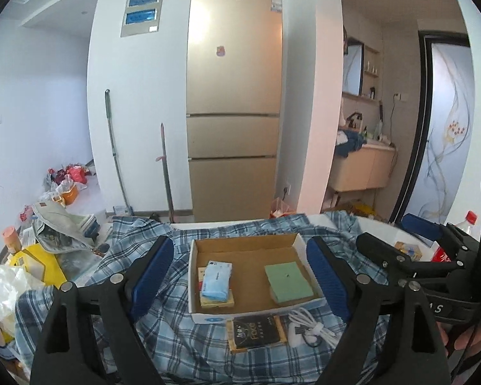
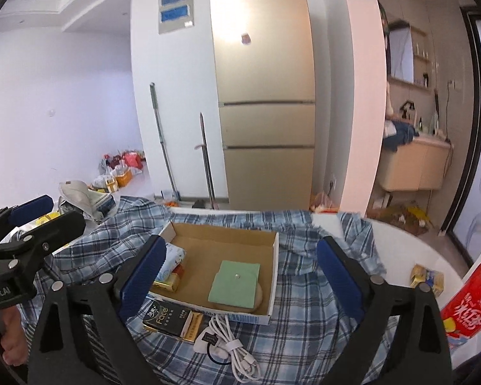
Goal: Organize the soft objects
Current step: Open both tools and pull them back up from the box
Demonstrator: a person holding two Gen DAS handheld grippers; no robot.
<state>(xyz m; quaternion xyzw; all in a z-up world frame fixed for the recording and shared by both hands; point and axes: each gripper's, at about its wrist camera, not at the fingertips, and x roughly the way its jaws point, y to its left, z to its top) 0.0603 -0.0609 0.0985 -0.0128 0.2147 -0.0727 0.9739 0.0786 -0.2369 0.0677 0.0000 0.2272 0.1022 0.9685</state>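
A shallow cardboard box lies on a blue plaid shirt spread over the table. Inside it are a light blue tissue pack on top of a gold carton, and a green soft pouch. In front of the box lie a black tissue pack and a coiled white cable. My left gripper and right gripper hover side by side above the near table edge, both open and empty.
A red-labelled bottle and a small yellow carton stand on the white table at the right. Bags and clutter pile up at the left. Beyond the table stand a gold fridge and two mop handles.
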